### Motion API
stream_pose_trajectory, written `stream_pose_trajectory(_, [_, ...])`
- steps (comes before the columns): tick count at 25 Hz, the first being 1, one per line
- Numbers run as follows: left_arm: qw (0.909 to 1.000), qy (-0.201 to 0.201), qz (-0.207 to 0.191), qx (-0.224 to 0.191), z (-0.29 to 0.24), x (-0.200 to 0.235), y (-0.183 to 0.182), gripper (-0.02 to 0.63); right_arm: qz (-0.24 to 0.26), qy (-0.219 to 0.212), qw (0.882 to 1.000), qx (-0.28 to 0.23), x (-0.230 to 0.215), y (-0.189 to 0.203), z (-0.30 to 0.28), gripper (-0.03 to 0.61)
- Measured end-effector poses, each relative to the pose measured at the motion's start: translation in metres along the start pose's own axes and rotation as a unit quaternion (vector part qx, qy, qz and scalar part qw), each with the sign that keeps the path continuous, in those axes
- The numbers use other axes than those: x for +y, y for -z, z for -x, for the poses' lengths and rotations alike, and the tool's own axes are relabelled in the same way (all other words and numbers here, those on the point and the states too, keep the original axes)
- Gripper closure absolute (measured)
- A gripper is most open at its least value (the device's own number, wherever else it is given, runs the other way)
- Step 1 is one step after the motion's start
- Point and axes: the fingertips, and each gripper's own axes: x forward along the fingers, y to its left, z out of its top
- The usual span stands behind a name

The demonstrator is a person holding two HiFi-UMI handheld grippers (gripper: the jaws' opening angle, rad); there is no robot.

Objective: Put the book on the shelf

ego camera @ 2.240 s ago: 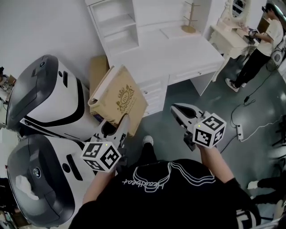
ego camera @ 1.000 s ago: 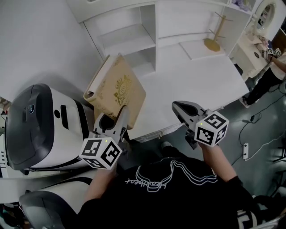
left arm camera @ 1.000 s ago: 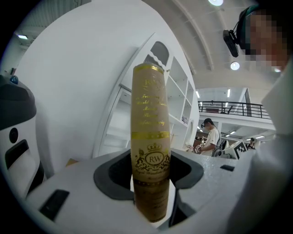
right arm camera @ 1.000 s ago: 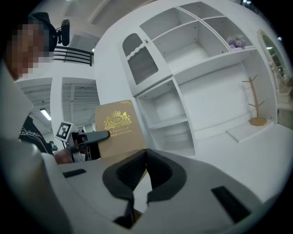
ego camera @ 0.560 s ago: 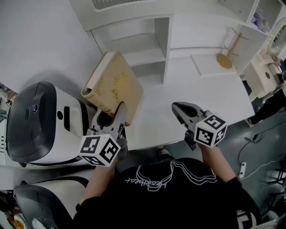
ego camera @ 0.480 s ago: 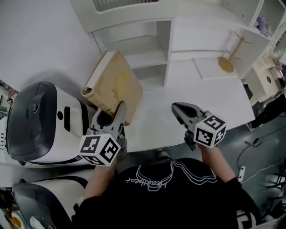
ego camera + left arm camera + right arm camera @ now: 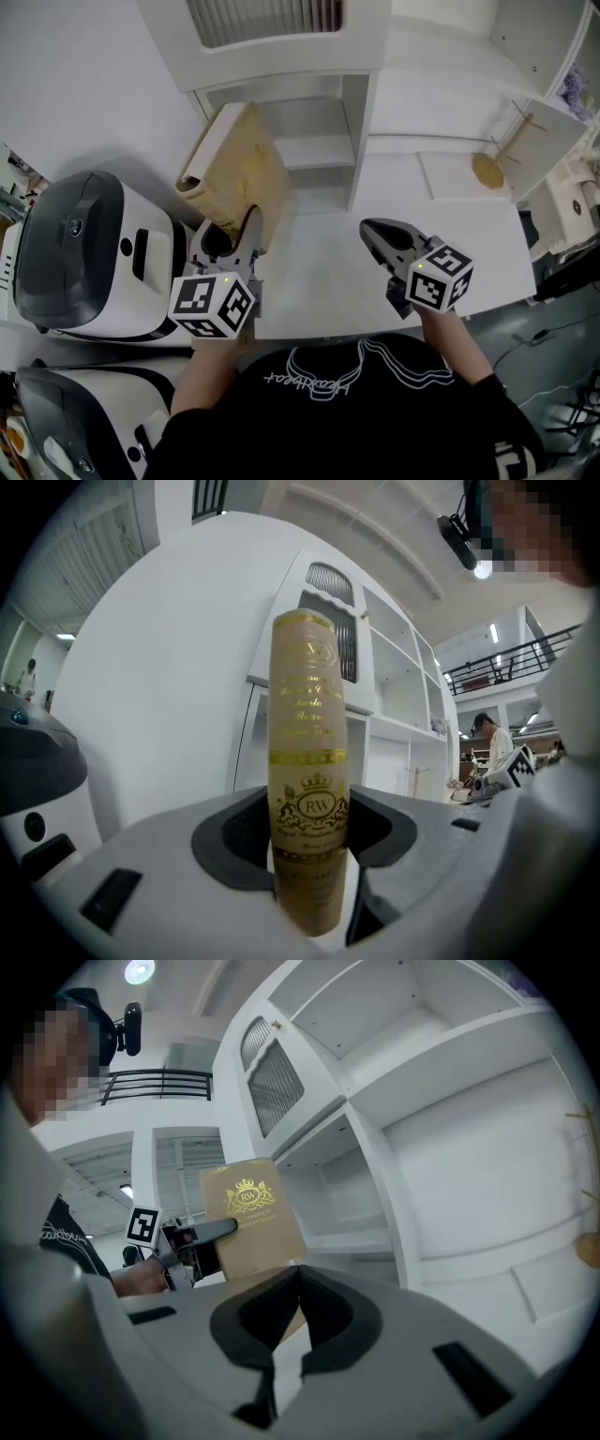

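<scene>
A tan hardcover book (image 7: 234,173) with gold print hangs tilted in front of the left side of the white shelf unit (image 7: 319,150). My left gripper (image 7: 246,228) is shut on its lower edge. In the left gripper view the book's spine (image 7: 307,761) stands upright between the jaws of the left gripper (image 7: 307,829). My right gripper (image 7: 377,234) hovers over the white desk top (image 7: 319,281), shut with nothing in it. The right gripper view shows the right gripper (image 7: 298,1283) with jaws meeting, and beyond it the book (image 7: 251,1218) before the open shelf compartments (image 7: 352,1185).
Two large white and grey machines (image 7: 80,253) stand close at the left. A wooden stand (image 7: 502,155) sits on the desk at the right. White shelves (image 7: 553,47) rise at the far right. A person (image 7: 487,738) stands far off.
The view has closed in on the desk and shelf unit. The book, held in my left gripper, has come up in front of the shelf's left compartments. The right gripper stays shut.
</scene>
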Motion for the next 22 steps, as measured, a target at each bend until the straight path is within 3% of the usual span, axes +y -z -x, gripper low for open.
stream_pose_trajectory(11, [0.9974, -0.061, -0.038, -0.006, -0.036, 0.015, 0.001, 0.414, 0.009, -0.025, 1.0, 0.015, -0.03, -0.002, -0.009, 0.572])
stream_pose_trajectory(22, [0.9949, -0.089, -0.047, -0.002, -0.055, 0.024, 0.004, 0.414, 0.013, -0.031, 0.999, 0.014, -0.046, -0.003, -0.012, 0.572])
